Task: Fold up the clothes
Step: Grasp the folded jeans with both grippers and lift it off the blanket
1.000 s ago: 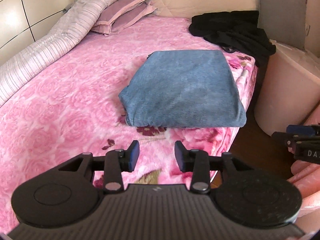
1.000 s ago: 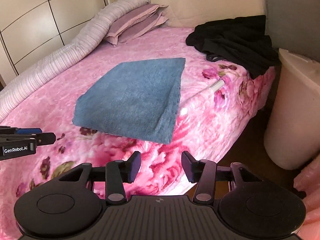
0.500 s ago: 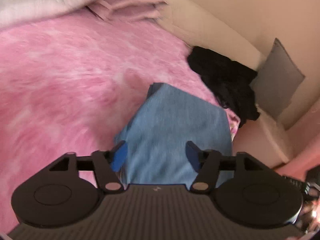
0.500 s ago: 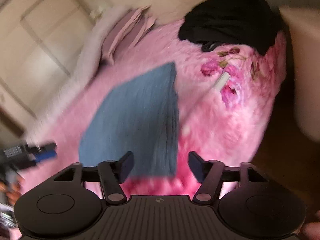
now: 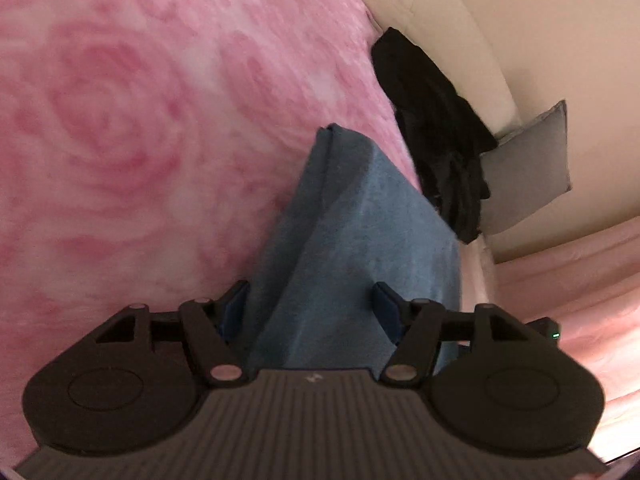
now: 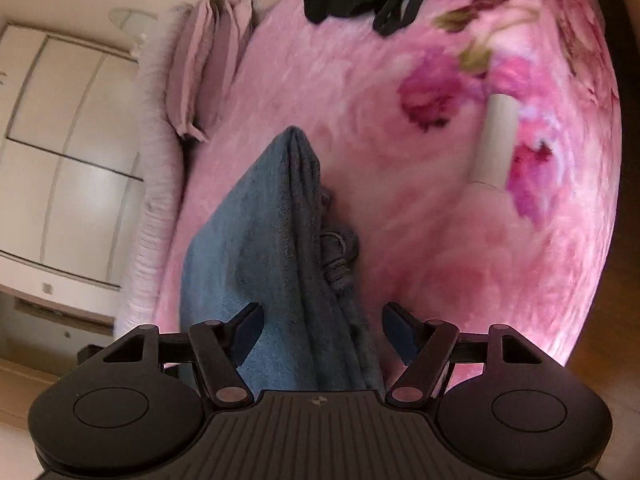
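The one folded blue denim garment (image 5: 360, 240) lies near the bed's side edge on the pink rose-patterned plush blanket (image 5: 120, 120), its long axis running straight away from both tools. The left gripper (image 5: 310, 306) and right gripper (image 6: 322, 322) each straddle a near corner, jaws just opened wide, pads not yet pressing. One black clothes heap (image 5: 440, 132) waits beyond.

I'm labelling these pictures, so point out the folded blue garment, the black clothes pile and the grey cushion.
folded blue garment (image 5: 360, 240): left wrist view, its top face.
black clothes pile (image 5: 436, 136): left wrist view, its middle.
grey cushion (image 5: 528, 168): left wrist view, its front face.
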`<state>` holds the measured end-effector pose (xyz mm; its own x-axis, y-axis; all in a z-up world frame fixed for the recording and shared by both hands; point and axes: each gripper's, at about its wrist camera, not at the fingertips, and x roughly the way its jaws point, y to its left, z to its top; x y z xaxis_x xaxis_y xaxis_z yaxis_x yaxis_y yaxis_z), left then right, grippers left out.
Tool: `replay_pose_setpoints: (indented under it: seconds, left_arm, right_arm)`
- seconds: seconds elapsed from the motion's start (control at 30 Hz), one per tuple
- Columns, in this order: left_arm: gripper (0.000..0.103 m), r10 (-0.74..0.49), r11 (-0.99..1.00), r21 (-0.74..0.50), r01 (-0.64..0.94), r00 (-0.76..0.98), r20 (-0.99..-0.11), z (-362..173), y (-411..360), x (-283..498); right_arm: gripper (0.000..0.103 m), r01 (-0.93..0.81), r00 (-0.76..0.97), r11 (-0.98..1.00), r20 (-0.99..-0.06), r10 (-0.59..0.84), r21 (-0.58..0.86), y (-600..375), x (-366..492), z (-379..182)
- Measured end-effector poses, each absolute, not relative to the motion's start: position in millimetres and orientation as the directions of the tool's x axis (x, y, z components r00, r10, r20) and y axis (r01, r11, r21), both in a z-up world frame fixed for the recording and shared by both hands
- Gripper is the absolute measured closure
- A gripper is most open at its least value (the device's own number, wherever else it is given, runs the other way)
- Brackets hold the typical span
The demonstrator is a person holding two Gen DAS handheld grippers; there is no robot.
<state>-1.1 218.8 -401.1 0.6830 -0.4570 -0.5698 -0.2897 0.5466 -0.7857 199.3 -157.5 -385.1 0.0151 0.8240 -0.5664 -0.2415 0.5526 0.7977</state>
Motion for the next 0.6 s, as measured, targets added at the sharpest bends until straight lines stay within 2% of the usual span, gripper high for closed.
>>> replay_pose_setpoints:
  seconds: [0.03, 0.07, 0.1, 0.17, 0.27, 0.33, 0.4, 0.6]
  left_arm:
    - [0.046, -0.475, 0.526, -0.801, -0.286, 0.682, -0.556, -404.0, 215.9, 2.3]
    - [0.050, -0.492, 0.506, -0.815, -0.283, 0.681, -0.542, -406.9, 212.8, 5.7]
    - [0.050, -0.488, 0.505, -0.814, -0.288, 0.683, -0.544, -409.6, 208.8, 9.6]
    - [0.051, -0.473, 0.516, -0.805, -0.293, 0.687, -0.552, -411.7, 202.9, 13.7]
    - [0.066, -0.465, 0.489, -0.818, -0.301, 0.704, -0.537, -410.2, 205.6, 6.9]
    - [0.070, -0.448, 0.493, -0.815, -0.306, 0.714, -0.538, -402.1, 204.6, 1.8]
    - [0.071, -0.420, 0.488, -0.809, -0.329, 0.724, -0.548, -389.5, 204.3, -5.2]
    - [0.071, -0.272, 0.411, -0.797, -0.443, 0.775, -0.571, -304.2, 208.0, -88.7]
  right_arm:
    - [0.035, -0.243, 0.003, 0.552, -0.569, 0.823, 0.797, -153.9, 200.9, -384.8]
    - [0.043, -0.238, -0.006, 0.548, -0.565, 0.825, 0.802, -151.0, 201.6, -386.7]
    - [0.044, -0.232, -0.015, 0.543, -0.561, 0.828, 0.807, -148.2, 202.2, -389.0]
    - [0.055, -0.223, -0.029, 0.531, -0.550, 0.834, 0.817, -144.9, 203.4, -392.4]
    - [0.071, -0.197, -0.052, 0.508, -0.526, 0.849, 0.839, -147.8, 206.0, -394.0]
    - [0.077, -0.198, -0.080, 0.496, -0.518, 0.852, 0.845, -148.4, 209.1, -385.9]
    - [0.078, -0.196, -0.108, 0.490, -0.515, 0.850, 0.850, -147.0, 210.8, -375.2]
    - [0.078, -0.206, -0.255, 0.439, -0.481, 0.839, 0.874, -119.4, 195.9, -313.6]
